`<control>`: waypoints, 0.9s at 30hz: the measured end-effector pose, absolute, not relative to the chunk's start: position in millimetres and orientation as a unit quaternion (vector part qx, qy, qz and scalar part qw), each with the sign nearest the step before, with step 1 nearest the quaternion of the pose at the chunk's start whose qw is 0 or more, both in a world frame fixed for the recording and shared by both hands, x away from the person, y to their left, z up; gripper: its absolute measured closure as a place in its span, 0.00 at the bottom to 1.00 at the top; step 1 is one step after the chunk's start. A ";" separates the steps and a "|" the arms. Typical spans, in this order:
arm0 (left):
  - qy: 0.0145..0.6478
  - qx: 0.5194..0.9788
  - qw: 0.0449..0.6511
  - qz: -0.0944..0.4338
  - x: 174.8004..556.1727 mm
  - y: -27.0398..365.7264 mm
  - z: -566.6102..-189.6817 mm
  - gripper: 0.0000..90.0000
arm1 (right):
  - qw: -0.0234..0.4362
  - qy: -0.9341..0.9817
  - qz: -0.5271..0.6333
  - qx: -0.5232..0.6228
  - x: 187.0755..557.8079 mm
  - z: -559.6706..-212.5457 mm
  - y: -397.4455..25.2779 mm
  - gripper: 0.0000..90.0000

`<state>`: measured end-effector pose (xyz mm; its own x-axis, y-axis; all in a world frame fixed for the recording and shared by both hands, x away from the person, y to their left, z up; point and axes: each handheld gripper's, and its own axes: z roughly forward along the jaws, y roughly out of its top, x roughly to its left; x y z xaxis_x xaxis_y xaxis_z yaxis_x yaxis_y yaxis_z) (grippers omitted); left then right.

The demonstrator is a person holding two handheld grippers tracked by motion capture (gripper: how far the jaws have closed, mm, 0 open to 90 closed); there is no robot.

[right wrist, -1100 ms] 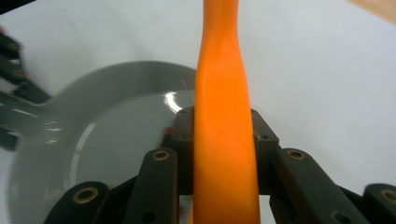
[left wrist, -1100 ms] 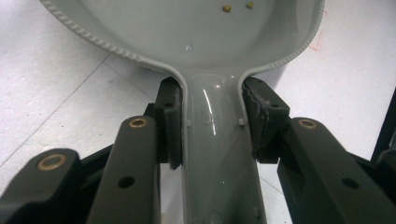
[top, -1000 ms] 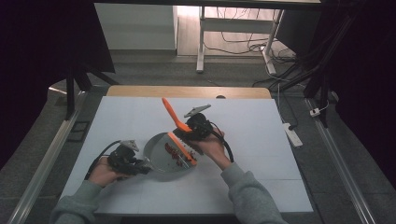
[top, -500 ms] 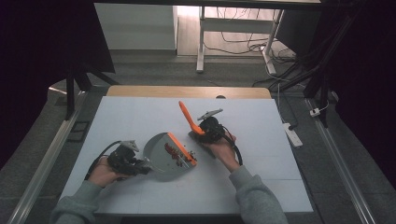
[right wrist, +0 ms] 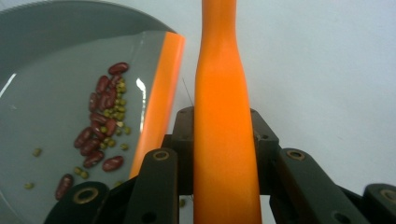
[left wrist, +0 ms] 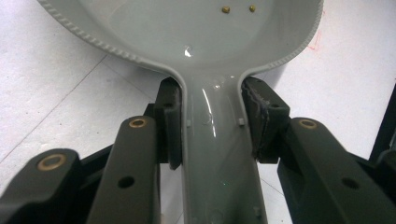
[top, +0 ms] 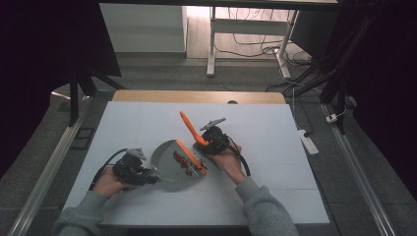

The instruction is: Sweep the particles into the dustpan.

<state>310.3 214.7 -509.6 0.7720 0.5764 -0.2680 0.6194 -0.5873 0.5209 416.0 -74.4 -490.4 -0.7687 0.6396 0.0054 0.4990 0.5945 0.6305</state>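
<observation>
Overhead, white table amid dark room; tools pinching dustpan and brush handle.

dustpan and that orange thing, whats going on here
A person is working at a white table with a hand-held gripper in each hand. The left hand-held gripper is shut on the handle of a grey dustpan, holding it on the table. The right hand-held gripper is shut on an orange brush handle, raised beside the pan's orange lip. Red beans and small green ones lie inside the dustpan.
</observation>
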 end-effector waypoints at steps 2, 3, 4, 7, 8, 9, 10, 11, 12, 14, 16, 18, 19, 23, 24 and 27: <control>0.336 0.890 0.306 -0.035 310.3 214.7 -509.7 0.68 | 0.110 0.887 0.316 0.319 414.0 -490.8 -70.4 0.78; 0.336 0.890 0.306 -0.035 310.3 214.7 -509.7 0.68 | 0.108 0.887 0.318 0.318 412.9 -491.1 -68.2 0.78; 0.336 0.890 0.306 -0.035 310.3 214.6 -509.8 0.68 | 0.107 0.887 0.319 0.316 411.8 -491.3 -65.8 0.78; 0.337 0.890 0.306 -0.036 310.3 214.6 -509.9 0.68 | 0.103 0.889 0.321 0.311 408.5 -491.6 -59.2 0.78; 0.337 0.890 0.306 -0.036 310.2 214.6 -509.9 0.68 | 0.094 0.887 0.325 0.314 407.7 -491.8 -57.5 0.78; 0.336 0.890 0.306 -0.036 310.3 214.6 -510.0 0.68 | 0.090 0.887 0.328 0.313 406.8 -492.1 -55.6 0.78; 0.336 0.890 0.306 -0.036 310.3 214.7 -510.1 0.68 | 0.094 0.888 0.327 0.311 405.5 -491.9 -53.3 0.78; 0.336 0.890 0.306 -0.037 310.4 214.7 -510.2 0.68 | 0.096 0.888 0.328 0.308 404.4 -491.7 -51.2 0.78; 0.336 0.890 0.306 -0.037 310.5 214.7 -510.3 0.68 | 0.094 0.887 0.331 0.308 403.4 -491.1 -49.4 0.78; 0.336 0.890 0.305 -0.037 310.6 214.6 -510.6 0.68 | 0.084 0.883 0.345 0.307 402.0 -489.0 -45.6 0.78; 0.336 0.890 0.305 -0.037 310.6 214.8 -510.6 0.68 | 0.065 0.882 0.356 0.302 399.9 -487.9 -39.5 0.78; 0.336 0.890 0.306 -0.037 310.4 214.6 -510.6 0.68 | 0.058 0.885 0.362 0.287 395.4 -487.5 -29.6 0.78; 0.337 0.890 0.306 -0.036 310.4 214.7 -510.6 0.68 | 0.051 0.886 0.367 0.278 393.1 -487.1 -24.8 0.78; 0.336 0.890 0.307 -0.037 310.3 215.1 -510.7 0.68 | 0.057 0.884 0.385 0.259 385.9 -477.3 -14.1 0.78; 0.336 0.889 0.307 -0.037 310.2 215.0 -510.8 0.68 | 0.067 0.883 0.386 0.259 385.7 -473.7 -15.0 0.78; 0.336 0.890 0.307 -0.037 309.8 215.0 -510.6 0.68 | 0.101 0.878 0.384 0.268 390.4 -466.0 -24.6 0.78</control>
